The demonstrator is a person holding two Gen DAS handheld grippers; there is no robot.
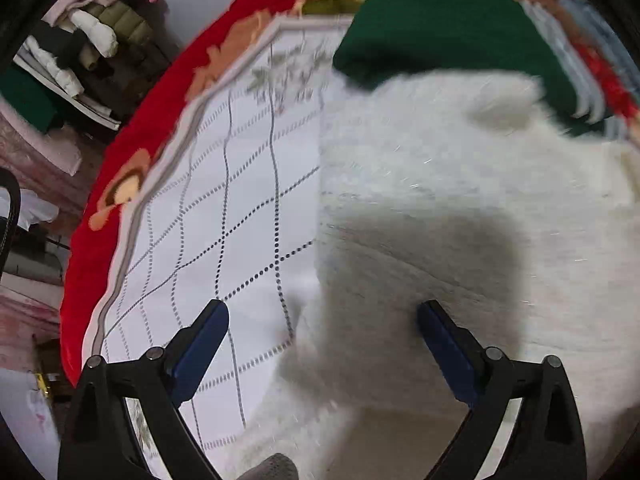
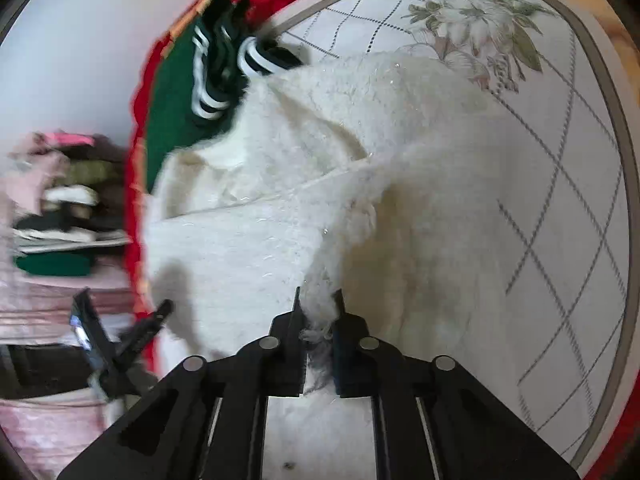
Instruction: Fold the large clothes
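A large white fluffy garment (image 1: 460, 208) lies spread on a white bedspread with a grey dotted grid (image 1: 224, 216). My left gripper (image 1: 322, 322) is open and empty, hovering just above the garment's left edge. In the right wrist view the same garment (image 2: 320, 184) is pulled up in a ridge. My right gripper (image 2: 318, 312) is shut on a pinch of its fabric, lifting it. The left gripper (image 2: 120, 340) also shows at the lower left of the right wrist view.
A dark green garment with white stripes (image 2: 192, 80) lies at the far side of the bed, also in the left wrist view (image 1: 440, 24). A red floral blanket (image 1: 132, 160) borders the bedspread. Stacked folded clothes (image 2: 60, 200) sit on a shelf beyond the bed.
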